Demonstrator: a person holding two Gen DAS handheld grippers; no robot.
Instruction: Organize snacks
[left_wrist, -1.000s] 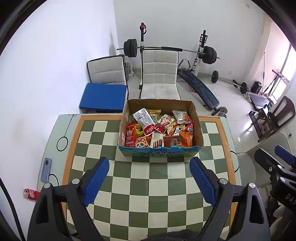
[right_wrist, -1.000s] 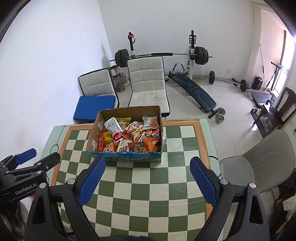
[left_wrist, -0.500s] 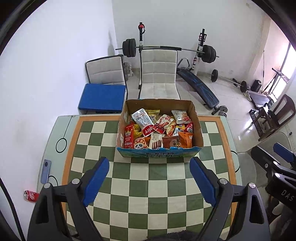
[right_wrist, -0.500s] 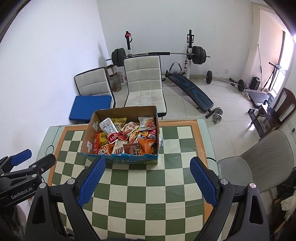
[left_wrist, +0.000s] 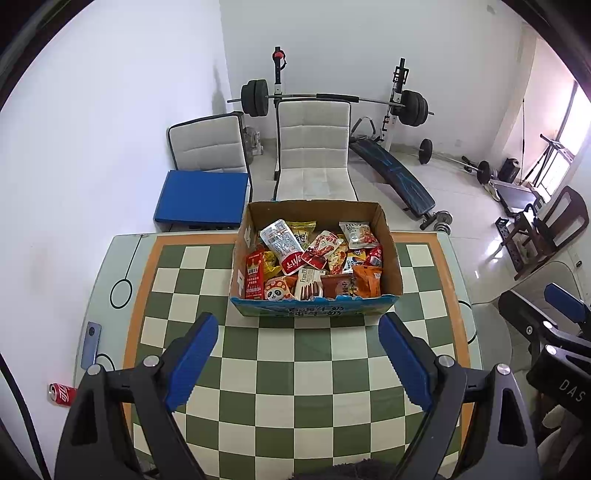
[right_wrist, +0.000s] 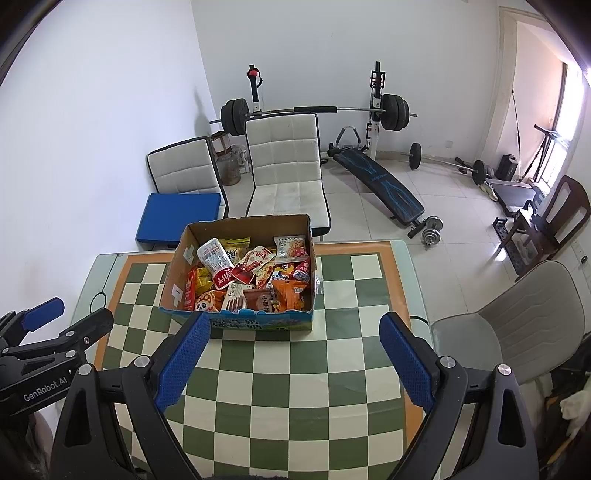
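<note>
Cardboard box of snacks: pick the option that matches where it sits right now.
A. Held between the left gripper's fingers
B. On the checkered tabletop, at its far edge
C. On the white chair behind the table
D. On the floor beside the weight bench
B. The cardboard box rests on the checkered tabletop near its far edge, ahead of the left gripper and right gripper, both open and empty.

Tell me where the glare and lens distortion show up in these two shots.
Left wrist view: window at right blown out, glare on the floor, walls bowed by fisheye. Right wrist view: same window overexposed, dark corner vignette, snack box sharp.
</note>
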